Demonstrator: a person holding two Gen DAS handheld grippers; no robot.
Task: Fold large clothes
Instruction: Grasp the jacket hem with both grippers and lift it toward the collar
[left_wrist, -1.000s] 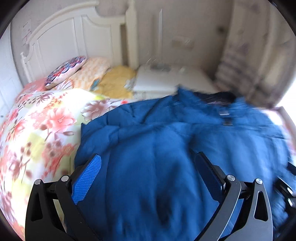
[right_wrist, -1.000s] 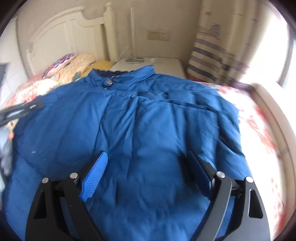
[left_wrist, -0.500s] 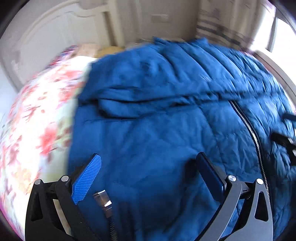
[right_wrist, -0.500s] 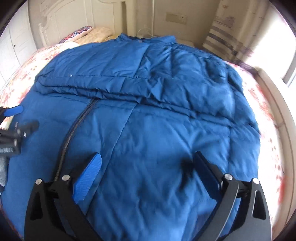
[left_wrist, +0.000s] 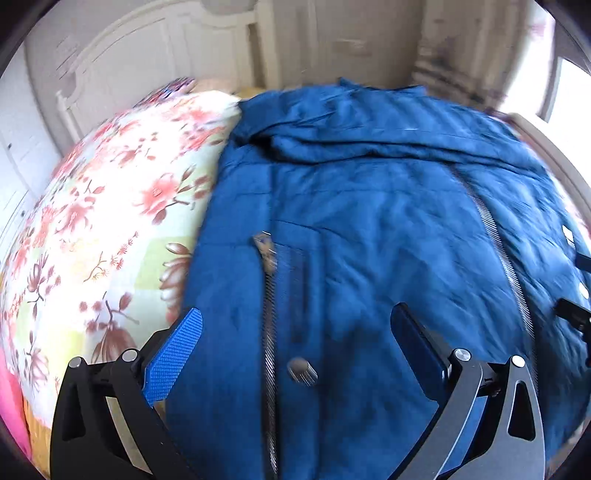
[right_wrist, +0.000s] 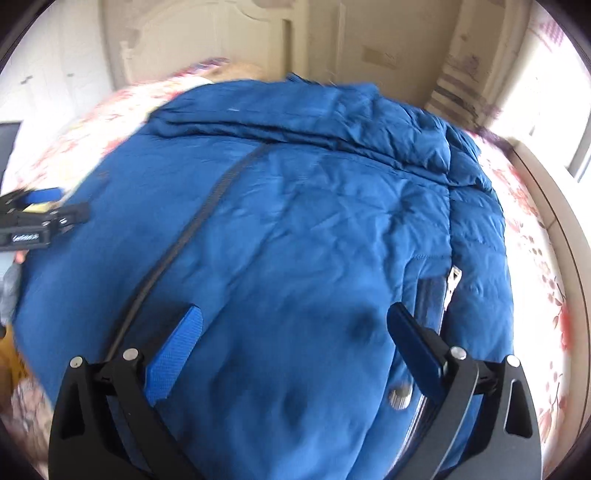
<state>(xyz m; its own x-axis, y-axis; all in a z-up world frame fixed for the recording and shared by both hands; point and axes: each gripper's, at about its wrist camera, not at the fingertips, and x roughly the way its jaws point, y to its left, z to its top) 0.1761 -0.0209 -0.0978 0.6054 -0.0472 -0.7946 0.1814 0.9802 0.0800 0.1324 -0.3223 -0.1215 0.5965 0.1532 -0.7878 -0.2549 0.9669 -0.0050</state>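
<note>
A big blue padded jacket (left_wrist: 369, 206) lies spread on the bed, its sleeves folded across the upper part and a dark zip (left_wrist: 498, 236) running down its front. My left gripper (left_wrist: 295, 325) hangs open above the jacket's lower left side, near a pocket zip (left_wrist: 269, 280) and a snap button (left_wrist: 302, 371); nothing is between its fingers. Over the lower right side of the jacket (right_wrist: 314, 221) my right gripper (right_wrist: 291, 325) stands wide open and empty. The left gripper (right_wrist: 40, 218) shows at the left edge of the right wrist view.
A floral bedspread (left_wrist: 110, 229) covers the bed left of the jacket, and more of the bedspread (right_wrist: 535, 221) shows on the right. A white headboard (left_wrist: 147, 66) and pillows stand at the far end. A striped curtain (right_wrist: 465, 74) and a bright window lie beyond.
Both views have drawn back toward the jacket's lower part, so the central zip, pocket zips and snap buttons now show. Both grippers stay open; the right jaws look slightly wider than at first.
</note>
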